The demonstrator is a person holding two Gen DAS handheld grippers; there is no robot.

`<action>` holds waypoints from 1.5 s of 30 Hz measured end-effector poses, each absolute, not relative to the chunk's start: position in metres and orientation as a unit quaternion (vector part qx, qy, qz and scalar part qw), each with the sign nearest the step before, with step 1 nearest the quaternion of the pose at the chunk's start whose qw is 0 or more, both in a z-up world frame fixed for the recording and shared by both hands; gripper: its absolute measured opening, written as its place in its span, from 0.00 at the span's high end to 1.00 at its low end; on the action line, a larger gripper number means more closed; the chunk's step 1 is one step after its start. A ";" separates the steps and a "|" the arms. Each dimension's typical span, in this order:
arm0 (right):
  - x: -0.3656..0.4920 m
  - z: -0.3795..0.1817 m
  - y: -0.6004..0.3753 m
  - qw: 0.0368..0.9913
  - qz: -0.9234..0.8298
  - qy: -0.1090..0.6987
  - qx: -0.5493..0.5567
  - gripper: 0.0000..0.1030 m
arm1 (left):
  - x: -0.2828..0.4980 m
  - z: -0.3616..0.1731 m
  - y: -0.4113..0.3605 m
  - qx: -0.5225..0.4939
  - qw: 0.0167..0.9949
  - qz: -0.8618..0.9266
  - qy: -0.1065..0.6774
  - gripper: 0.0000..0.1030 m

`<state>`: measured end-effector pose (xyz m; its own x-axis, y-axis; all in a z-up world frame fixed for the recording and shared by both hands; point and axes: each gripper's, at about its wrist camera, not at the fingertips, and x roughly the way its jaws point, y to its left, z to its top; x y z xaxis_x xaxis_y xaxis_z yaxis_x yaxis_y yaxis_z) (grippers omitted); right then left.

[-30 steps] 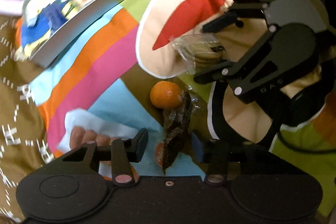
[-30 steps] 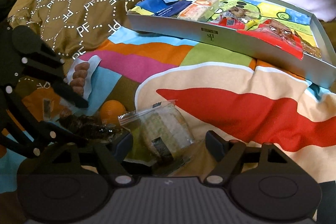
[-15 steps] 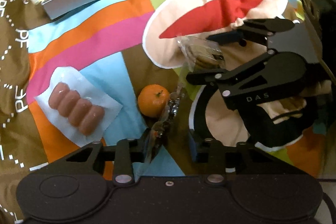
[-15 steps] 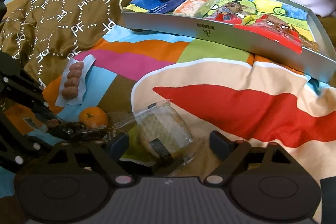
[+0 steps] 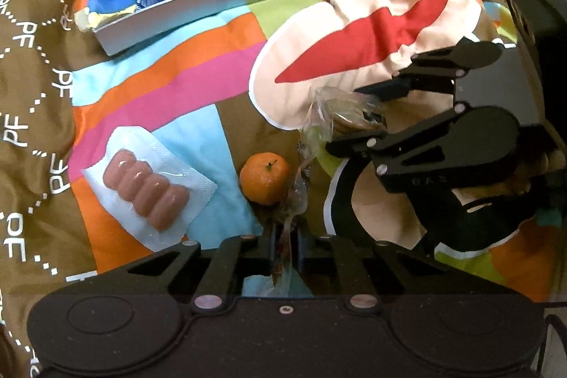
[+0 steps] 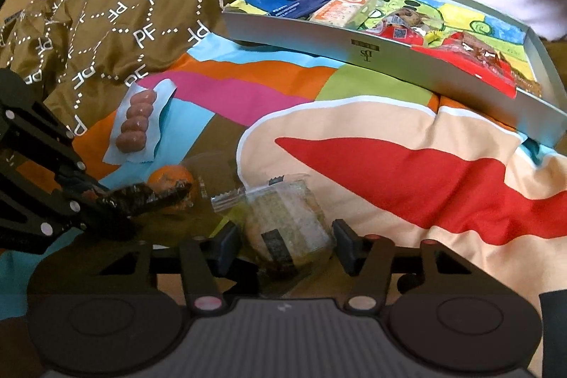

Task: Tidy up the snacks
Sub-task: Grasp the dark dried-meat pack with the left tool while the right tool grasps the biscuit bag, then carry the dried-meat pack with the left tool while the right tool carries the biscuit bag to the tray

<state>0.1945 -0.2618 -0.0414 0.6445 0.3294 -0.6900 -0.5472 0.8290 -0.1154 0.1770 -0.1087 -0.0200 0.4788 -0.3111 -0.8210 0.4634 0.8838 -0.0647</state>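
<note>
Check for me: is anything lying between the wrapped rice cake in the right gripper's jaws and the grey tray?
Nothing visible does. Between the wrapped rice cake and the grey tray lies only bare colourful blanket; the tangerine and sausage pack sit off left.

Left jaws: snack bag (image 5: 288, 201) between them, orange (image 5: 265, 178) just ahead-left, sausages (image 5: 145, 188) further left. Right jaws: rice ball (image 6: 288, 222) between them; tray (image 6: 389, 59) far ahead on bed (image 6: 407, 165).

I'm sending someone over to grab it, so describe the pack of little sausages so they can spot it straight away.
On the colourful patchwork blanket, look below the grey snack tray, on the left near the brown quilt. The sausage pack lies flat left of the mandarin: a clear-and-white wrapper holding a row of pinkish sausages, unlike the round orange fruit.
</note>
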 end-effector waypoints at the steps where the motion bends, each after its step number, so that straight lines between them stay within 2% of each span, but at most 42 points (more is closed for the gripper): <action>1: 0.192 -0.041 -0.260 0.894 0.242 0.339 -0.165 0.43 | 0.175 -0.019 -0.108 0.082 0.858 -0.225 0.454 0.90; 13: 0.152 -0.037 -0.234 0.910 0.183 0.236 -0.287 0.45 | 0.167 0.006 -0.109 0.069 0.906 -0.175 0.378 0.90; 23: 0.166 -0.007 -0.263 0.968 0.090 0.155 -0.178 0.44 | 0.194 0.034 -0.121 0.036 0.933 -0.150 0.324 0.90; 31: 0.199 0.015 -0.293 0.992 0.036 0.046 -0.115 0.44 | 0.246 0.070 -0.143 -0.014 0.955 -0.140 0.262 0.90; 39: 0.239 0.023 -0.314 0.997 0.009 0.022 -0.079 0.44 | 0.300 0.087 -0.174 -0.047 0.963 -0.137 0.226 0.90; 45: 0.260 0.025 -0.332 0.998 -0.010 0.033 -0.045 0.44 | 0.344 0.080 -0.192 -0.077 0.959 -0.138 0.237 0.90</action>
<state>0.2604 -0.3322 0.0253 0.9976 -0.0237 -0.0646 0.0179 0.9958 -0.0896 0.3443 -0.1922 0.0803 0.8500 -0.3010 -0.4323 0.2278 0.9500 -0.2135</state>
